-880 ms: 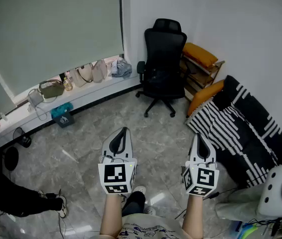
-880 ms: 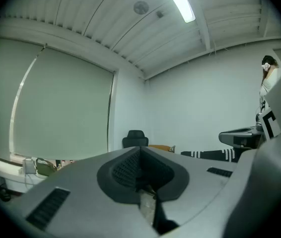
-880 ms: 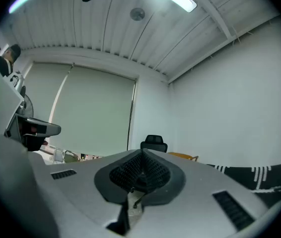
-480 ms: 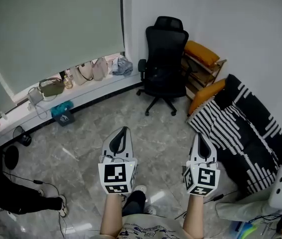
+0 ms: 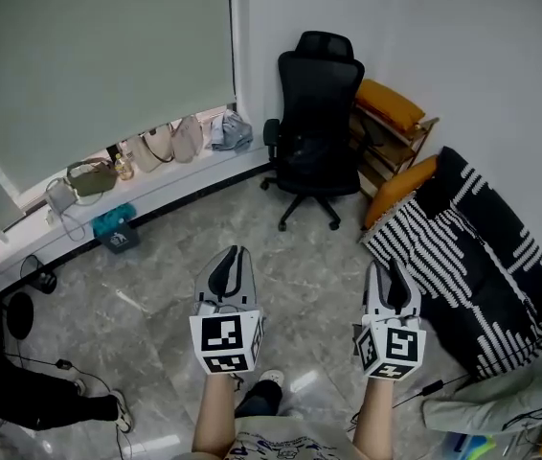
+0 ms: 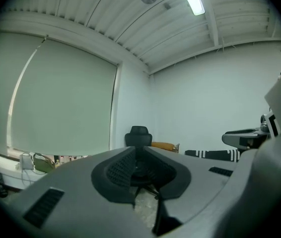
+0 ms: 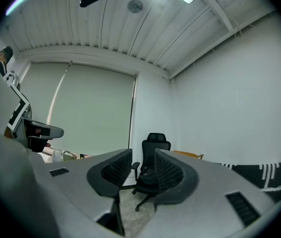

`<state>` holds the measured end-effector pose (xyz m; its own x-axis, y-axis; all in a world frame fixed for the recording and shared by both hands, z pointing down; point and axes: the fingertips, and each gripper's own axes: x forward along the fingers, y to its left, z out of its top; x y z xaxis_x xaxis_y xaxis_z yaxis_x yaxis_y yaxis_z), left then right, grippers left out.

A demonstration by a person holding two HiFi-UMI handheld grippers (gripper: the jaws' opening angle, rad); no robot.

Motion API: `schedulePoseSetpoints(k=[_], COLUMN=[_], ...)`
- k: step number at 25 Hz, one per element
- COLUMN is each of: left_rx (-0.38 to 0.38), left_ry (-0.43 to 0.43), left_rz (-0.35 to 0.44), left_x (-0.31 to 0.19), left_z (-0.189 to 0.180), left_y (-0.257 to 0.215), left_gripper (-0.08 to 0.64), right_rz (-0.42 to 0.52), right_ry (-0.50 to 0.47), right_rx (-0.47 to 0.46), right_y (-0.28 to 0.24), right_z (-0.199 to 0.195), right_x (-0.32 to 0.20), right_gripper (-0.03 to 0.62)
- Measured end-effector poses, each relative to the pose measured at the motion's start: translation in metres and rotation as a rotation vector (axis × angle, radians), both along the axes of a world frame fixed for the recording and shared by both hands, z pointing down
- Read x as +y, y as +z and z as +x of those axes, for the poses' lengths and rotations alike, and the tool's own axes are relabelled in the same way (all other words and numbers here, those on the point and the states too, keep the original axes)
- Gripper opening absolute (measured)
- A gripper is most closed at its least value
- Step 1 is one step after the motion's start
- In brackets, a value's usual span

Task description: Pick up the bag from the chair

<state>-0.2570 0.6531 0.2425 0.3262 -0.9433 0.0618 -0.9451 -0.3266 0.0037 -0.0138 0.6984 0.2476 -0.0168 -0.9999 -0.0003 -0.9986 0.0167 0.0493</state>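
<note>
A black office chair [image 5: 317, 113] stands in the far corner, well ahead of both grippers. Its seat [image 5: 311, 157] carries a dark lump; I cannot tell whether it is a bag. My left gripper [image 5: 230, 257] is held level over the floor, shut with nothing in it; in the left gripper view its jaws [image 6: 136, 168] meet in front of the chair [image 6: 138, 133]. My right gripper [image 5: 392, 270] is beside it, open and empty. In the right gripper view the chair [image 7: 154, 158] shows through the gap of that gripper [image 7: 143, 170].
Several handbags [image 5: 161, 142] line the window ledge at left, with a teal box [image 5: 117, 229] on the floor below. Orange cushions [image 5: 388, 103] lie on a wooden shelf beside the chair. A black-and-white striped sofa [image 5: 462, 247] fills the right. A person's leg [image 5: 32, 405] is at lower left.
Both grippers stay almost where they were. The leg at lower left has drawn back toward the edge, and the white object at lower right has slid nearly out of view.
</note>
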Motion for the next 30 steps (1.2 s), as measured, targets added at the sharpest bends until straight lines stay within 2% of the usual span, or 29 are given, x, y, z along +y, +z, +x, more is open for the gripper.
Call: schedulePoseSetpoints(k=[2, 4, 7, 18, 24, 30], left_rx=[0.02, 0.029, 0.027, 0.021, 0.028, 0.017], left_ry=[0.006, 0.012, 0.029, 0.062, 0.06, 0.025], left_rz=[-0.005, 0.0, 0.003, -0.053, -0.061, -0.049], left_x=[-0.025, -0.048, -0.078, -0.167, -0.228, -0.311], left_z=[-0.002, -0.004, -0.006, 0.008, 0.038, 0.079], left_y=[0.001, 0.0, 0.001, 0.027, 0.035, 0.034], left_gripper=[0.112, 0.175, 0.235, 0.242, 0.242, 0.242], right_rz=[0.003, 0.008, 0.012, -0.04, -0.041, -0.03], right_ry=[-0.002, 0.001, 0.008, 0.035, 0.027, -0.003], right_rx=[0.006, 0.001, -0.015, -0.024, -0.034, -0.048], right_y=[0.001, 0.002, 0.003, 0.024, 0.03, 0.031], right_z=[-0.003, -0.005, -0.008, 0.006, 0.04, 0.087], right_x=[-0.021, -0.041, -0.068, -0.152, -0.216, -0.309], right_gripper=[0.183, 0.215, 0.243, 0.256, 0.255, 0.255])
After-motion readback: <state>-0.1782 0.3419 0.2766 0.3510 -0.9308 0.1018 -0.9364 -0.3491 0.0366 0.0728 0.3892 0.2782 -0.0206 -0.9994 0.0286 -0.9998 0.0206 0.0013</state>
